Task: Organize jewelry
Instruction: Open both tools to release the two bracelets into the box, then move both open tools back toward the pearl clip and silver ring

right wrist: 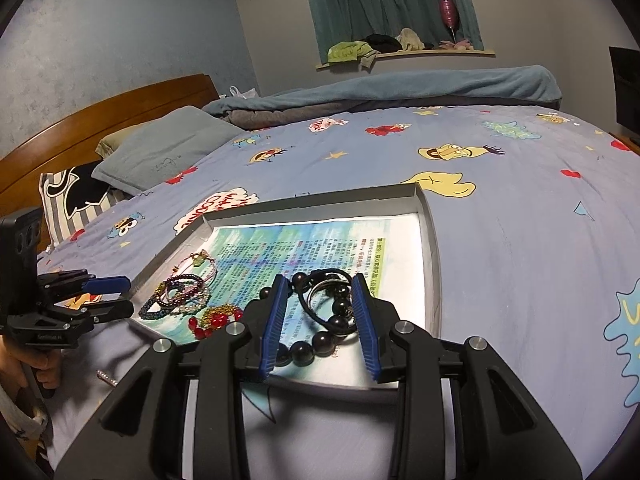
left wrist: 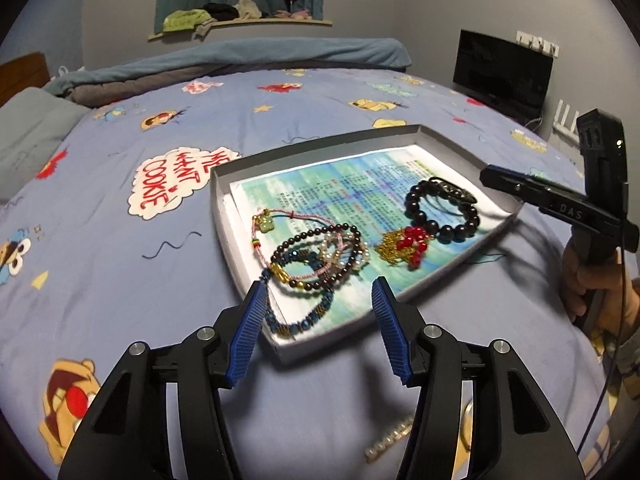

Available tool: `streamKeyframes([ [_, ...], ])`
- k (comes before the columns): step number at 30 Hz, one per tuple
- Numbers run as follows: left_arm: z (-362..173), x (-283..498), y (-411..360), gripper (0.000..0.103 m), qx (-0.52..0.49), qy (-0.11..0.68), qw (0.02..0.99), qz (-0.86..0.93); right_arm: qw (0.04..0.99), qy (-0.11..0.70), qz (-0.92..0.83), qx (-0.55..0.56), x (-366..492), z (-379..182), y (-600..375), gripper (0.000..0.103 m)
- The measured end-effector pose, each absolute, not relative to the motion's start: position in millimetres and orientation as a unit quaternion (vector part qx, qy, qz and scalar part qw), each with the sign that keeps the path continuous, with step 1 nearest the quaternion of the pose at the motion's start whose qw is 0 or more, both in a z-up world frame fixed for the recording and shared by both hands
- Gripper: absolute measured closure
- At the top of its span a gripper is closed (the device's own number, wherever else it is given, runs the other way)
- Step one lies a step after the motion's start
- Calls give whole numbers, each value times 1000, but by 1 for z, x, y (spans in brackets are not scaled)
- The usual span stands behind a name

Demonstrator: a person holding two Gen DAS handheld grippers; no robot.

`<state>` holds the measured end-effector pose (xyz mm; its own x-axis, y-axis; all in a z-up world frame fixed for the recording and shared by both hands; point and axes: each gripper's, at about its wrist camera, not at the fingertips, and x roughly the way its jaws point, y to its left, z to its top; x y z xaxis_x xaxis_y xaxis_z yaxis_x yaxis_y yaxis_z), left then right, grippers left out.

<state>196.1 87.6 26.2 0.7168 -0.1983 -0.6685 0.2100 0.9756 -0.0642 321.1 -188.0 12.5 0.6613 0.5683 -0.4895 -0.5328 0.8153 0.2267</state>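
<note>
A: Blue-padded fingers of the left gripper [left wrist: 318, 292] sit closest, spread wide and holding nothing, poised over the near corner of the shallow grey tray [left wrist: 218, 200].

B: And the other one?

A: The right gripper [right wrist: 320, 312] is likewise spread apart and empty, its pads [right wrist: 274, 320] either side of the black bead bracelet [right wrist: 320, 340] inside the tray; whether they touch the beads, I cannot tell.

B: What else lies in the tray?

A: A printed paper sheet [left wrist: 340, 184] lines its floor. On that sheet, toward the tray's near-left corner, a tangle of thin bracelets [left wrist: 316, 260]: dark beads, pink cord, a blue-and-gold strand. A red bead ornament on gold chain [left wrist: 404, 246] lies between that tangle and the black bead bracelet. A dark ring-shaped piece [right wrist: 330, 280] rests against the black beads.

B: Anything outside the tray?

A: A short pearl strand [left wrist: 388, 440] lies on the cartoon-print bedsheet [left wrist: 120, 240], just in front of the tray, half hidden behind the left gripper.
</note>
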Motion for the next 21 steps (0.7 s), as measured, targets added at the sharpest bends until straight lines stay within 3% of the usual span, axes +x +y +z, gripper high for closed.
streamKeyframes([
  [5,24,178,86,47,-16,344,931,-122,910,279,304,35,311,12,-189,69],
  [21,4,132,88,47,-59,340,928,-139,908,270,320,24,254,9,-187,51],
])
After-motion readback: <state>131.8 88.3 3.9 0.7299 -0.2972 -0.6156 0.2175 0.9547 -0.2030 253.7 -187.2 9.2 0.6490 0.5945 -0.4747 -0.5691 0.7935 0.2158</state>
